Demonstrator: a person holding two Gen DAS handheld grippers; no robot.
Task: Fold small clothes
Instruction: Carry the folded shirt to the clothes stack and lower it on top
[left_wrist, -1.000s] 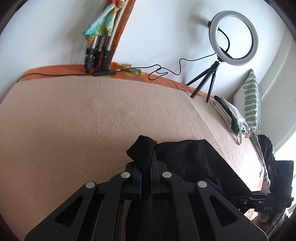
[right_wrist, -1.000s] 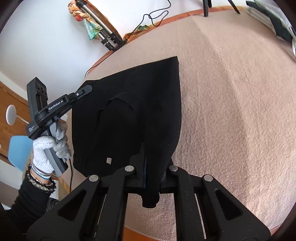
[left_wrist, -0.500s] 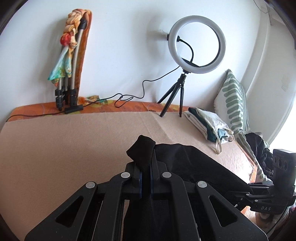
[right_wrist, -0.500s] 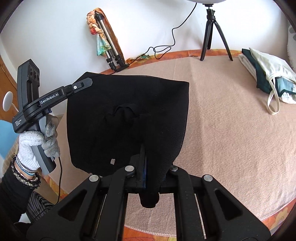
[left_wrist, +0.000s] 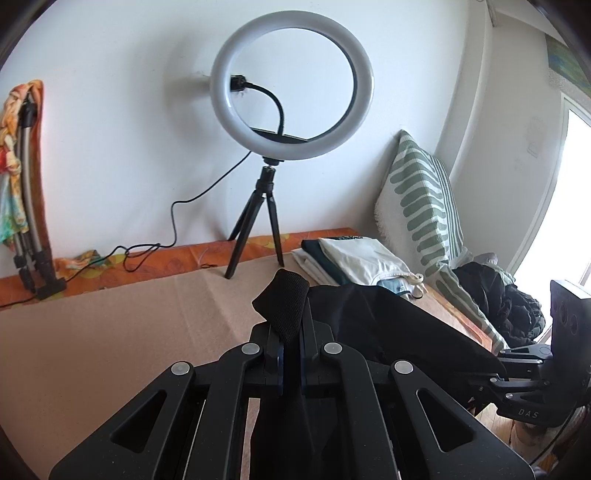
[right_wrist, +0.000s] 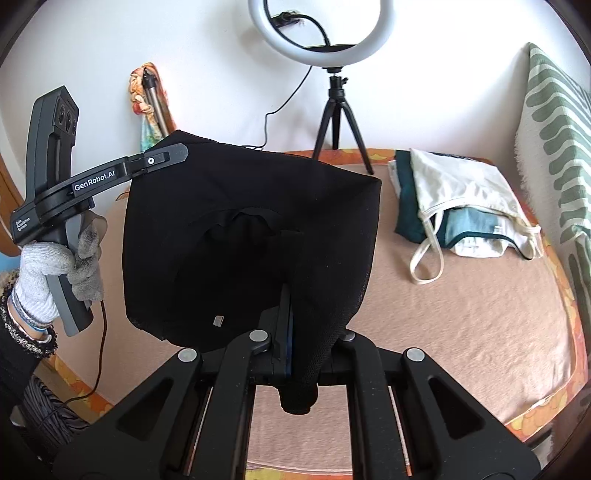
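Observation:
A black mesh garment (right_wrist: 236, 251) hangs spread in the air between my two grippers, above the beige blanket (right_wrist: 461, 314). My left gripper (left_wrist: 290, 332) is shut on one corner of the black garment (left_wrist: 388, 321); it shows in the right wrist view (right_wrist: 173, 155) at the garment's upper left. My right gripper (right_wrist: 291, 332) is shut on the garment's near lower corner and shows at the far right of the left wrist view (left_wrist: 517, 373). A small tag (right_wrist: 219, 320) shows on the cloth.
A stack of folded clothes (right_wrist: 461, 199) lies at the back right of the bed, next to a green-striped pillow (right_wrist: 554, 129). A ring light on a tripod (right_wrist: 332, 92) stands at the back edge. Dark clothing (left_wrist: 495, 295) is heaped at the right.
Both grippers have lifted and tilted up, raising the black garment off the blanket so that it hangs spread between them. Both stay shut on it.

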